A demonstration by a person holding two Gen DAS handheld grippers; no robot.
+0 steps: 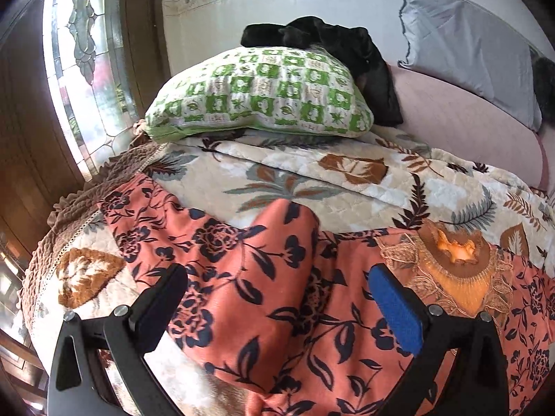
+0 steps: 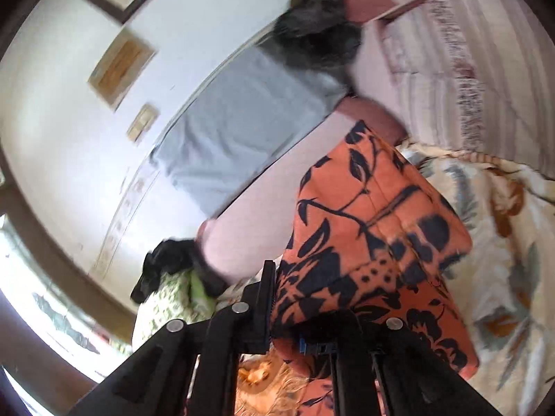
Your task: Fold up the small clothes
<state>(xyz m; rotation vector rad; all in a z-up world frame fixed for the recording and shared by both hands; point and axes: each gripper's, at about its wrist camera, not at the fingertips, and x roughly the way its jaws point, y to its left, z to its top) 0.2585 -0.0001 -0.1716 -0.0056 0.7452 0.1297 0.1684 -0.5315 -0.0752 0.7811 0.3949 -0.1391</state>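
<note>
Orange floral garment [image 1: 277,298] spread across the lower half of the left wrist view on the bed [image 1: 312,187], long axis left to right, embroidered neckline [image 1: 458,270] at lower right; left gripper [image 1: 277,298] just above it, jaws wide apart, nothing between. Right gripper [image 2: 288,315] clamped on a lifted fold of the same cloth, rising toward centre frame; nearer hand for carrying the fold across.

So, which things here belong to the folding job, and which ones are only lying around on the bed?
Belonging to the job:
- orange floral garment
- right gripper, shut on the garment
- left gripper, open above it

Only lying around:
- green patterned pillow
- black cloth
- grey pillow
- leaf-print blanket
</note>
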